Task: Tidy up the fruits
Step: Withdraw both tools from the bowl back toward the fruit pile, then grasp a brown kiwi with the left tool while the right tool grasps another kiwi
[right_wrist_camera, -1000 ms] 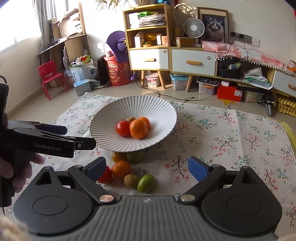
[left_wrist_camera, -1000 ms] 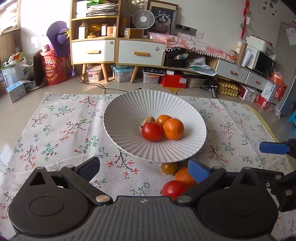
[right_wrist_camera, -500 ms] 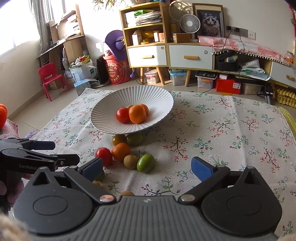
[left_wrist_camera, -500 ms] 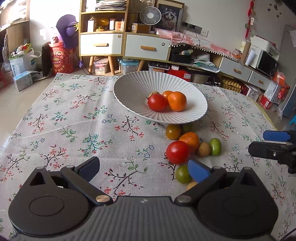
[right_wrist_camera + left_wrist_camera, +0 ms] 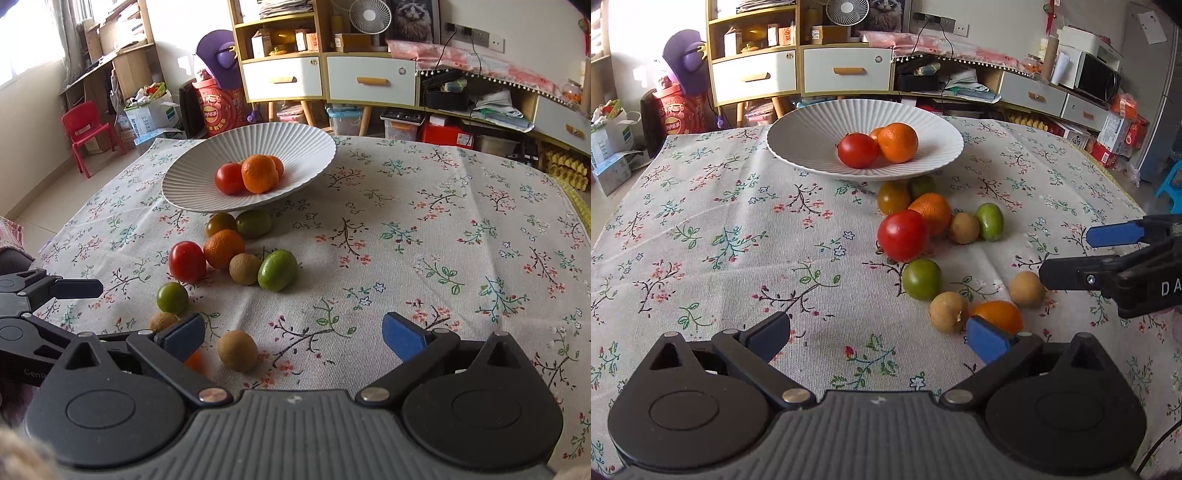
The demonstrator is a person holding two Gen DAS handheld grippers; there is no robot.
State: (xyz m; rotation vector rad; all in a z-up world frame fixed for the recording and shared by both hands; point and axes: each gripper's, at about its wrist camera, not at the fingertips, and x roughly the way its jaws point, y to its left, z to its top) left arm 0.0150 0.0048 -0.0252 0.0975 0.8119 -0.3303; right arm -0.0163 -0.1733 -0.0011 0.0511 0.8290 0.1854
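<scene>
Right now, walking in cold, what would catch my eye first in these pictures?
Probably the white ribbed bowl at the far side of the floral tablecloth, holding a red tomato and oranges. Next, the bright loose fruit scattered on the cloth in front of it, like the red tomato and the green lime. Both open grippers, left gripper and right gripper, fill the foreground.

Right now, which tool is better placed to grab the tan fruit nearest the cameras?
Right. The right tool is open with the tan fruit lying just ahead between its fingers; the left tool is off to the side.
</scene>
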